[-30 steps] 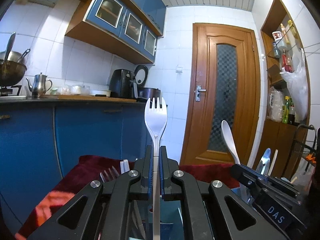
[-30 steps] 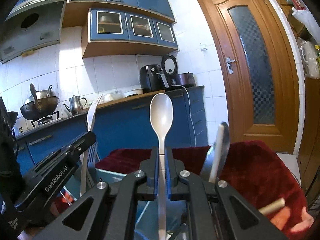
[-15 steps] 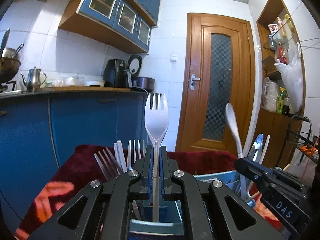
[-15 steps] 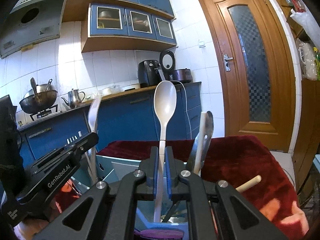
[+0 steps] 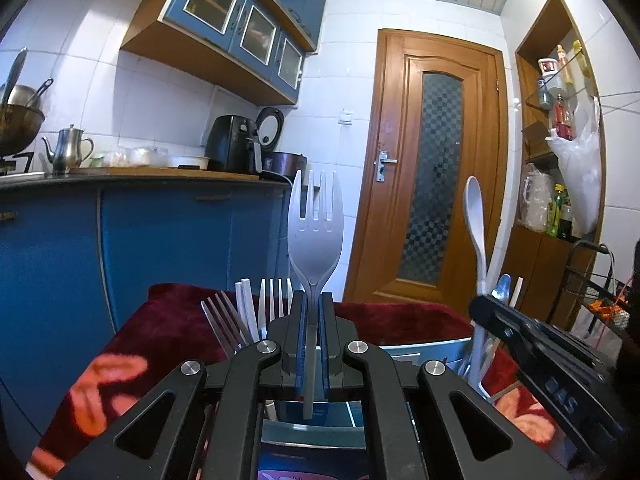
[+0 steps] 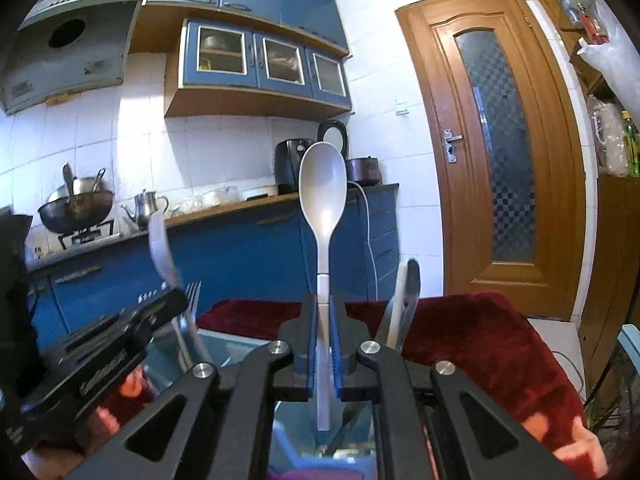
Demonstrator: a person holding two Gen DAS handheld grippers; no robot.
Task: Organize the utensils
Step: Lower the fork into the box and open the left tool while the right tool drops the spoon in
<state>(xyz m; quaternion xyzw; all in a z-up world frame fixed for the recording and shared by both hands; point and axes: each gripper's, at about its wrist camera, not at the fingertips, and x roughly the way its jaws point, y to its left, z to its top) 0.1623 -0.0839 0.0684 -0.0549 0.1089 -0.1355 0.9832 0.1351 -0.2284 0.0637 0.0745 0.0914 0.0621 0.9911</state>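
My left gripper (image 5: 313,308) is shut on the handle of a grey plastic fork (image 5: 315,224), held upright, tines up, over a blue-and-white utensil holder (image 5: 424,350). Several forks (image 5: 248,312) stand in the holder's left side. My right gripper (image 6: 324,312) is shut on a white plastic spoon (image 6: 323,196), held upright over the same holder (image 6: 224,346). The spoon also shows in the left wrist view (image 5: 475,216), with more utensils beside it (image 5: 502,290). A knife and another handle (image 6: 402,300) stand to the right of the spoon.
The holder stands on a dark red cloth (image 6: 472,332) with orange patterns. Behind are blue kitchen cabinets (image 5: 160,240), a counter with a kettle (image 5: 66,148) and air fryer (image 5: 232,144), and a wooden door (image 5: 436,168). A wire rack (image 5: 592,280) stands at the right.
Both grippers have lowered with their utensils toward the holder. More of the standing forks and the holder has come into view below the fingers.
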